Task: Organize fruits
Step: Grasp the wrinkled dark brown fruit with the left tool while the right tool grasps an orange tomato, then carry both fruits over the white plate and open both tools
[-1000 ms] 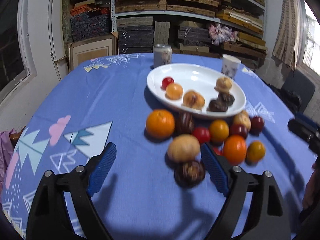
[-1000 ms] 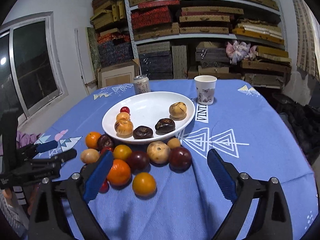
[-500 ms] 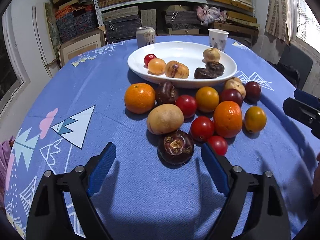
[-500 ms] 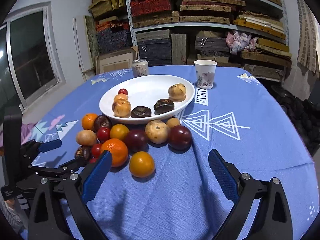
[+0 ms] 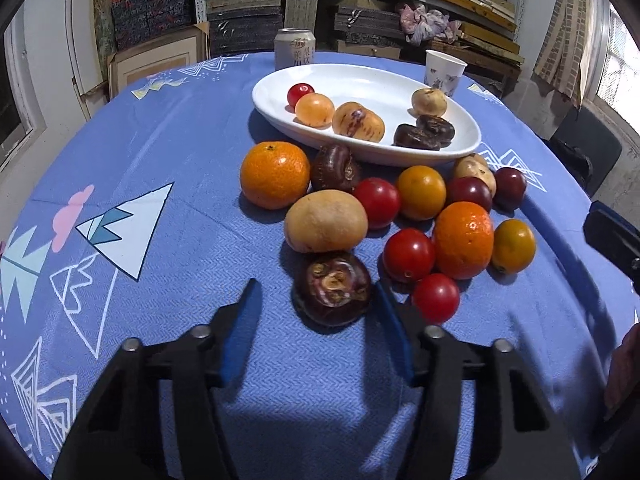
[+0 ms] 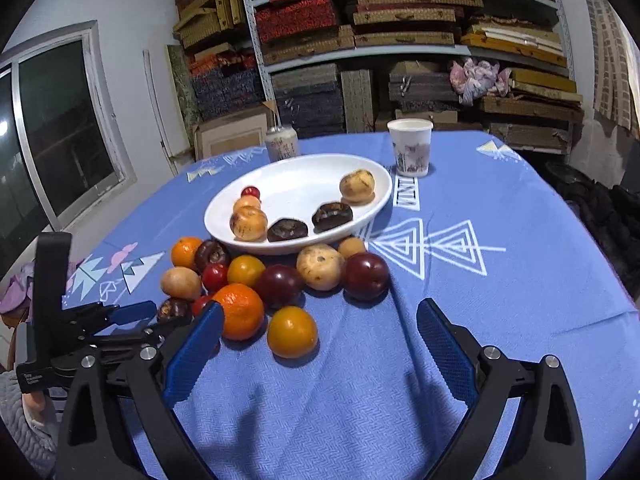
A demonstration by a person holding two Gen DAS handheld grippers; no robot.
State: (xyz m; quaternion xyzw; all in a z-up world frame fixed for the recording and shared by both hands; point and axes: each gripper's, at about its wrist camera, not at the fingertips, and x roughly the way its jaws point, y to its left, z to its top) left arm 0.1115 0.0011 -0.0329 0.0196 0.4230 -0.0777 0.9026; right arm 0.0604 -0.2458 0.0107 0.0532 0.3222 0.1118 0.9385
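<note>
A white oval plate [image 5: 360, 80] holds several fruits, among them two dark chestnut-like ones [image 5: 424, 134]. In front of it on the blue cloth lies a cluster of oranges, red tomatoes, plums and tan fruits. At its near edge sits a dark brown fruit [image 5: 332, 288]. My left gripper [image 5: 316, 300] straddles it and its jaws are closing. The right pad is at the fruit's side and the left pad still stands apart. My right gripper [image 6: 320, 312] hovers open over the cloth, just short of a yellow-orange fruit [image 6: 292, 332]. The right wrist view also shows the left gripper [image 6: 140, 320] low on the left.
A drink can [image 5: 295, 54] and a paper cup [image 5: 444, 72] stand behind the plate. Shelves of stacked boxes fill the back wall. Bare blue tablecloth [image 6: 500, 280] stretches right of the fruit pile. The right gripper's tip [image 5: 612, 236] shows at the right edge.
The left gripper sank toward the cloth and came up around the dark brown fruit, and its jaws narrowed a good deal. The right gripper stayed nearly still.
</note>
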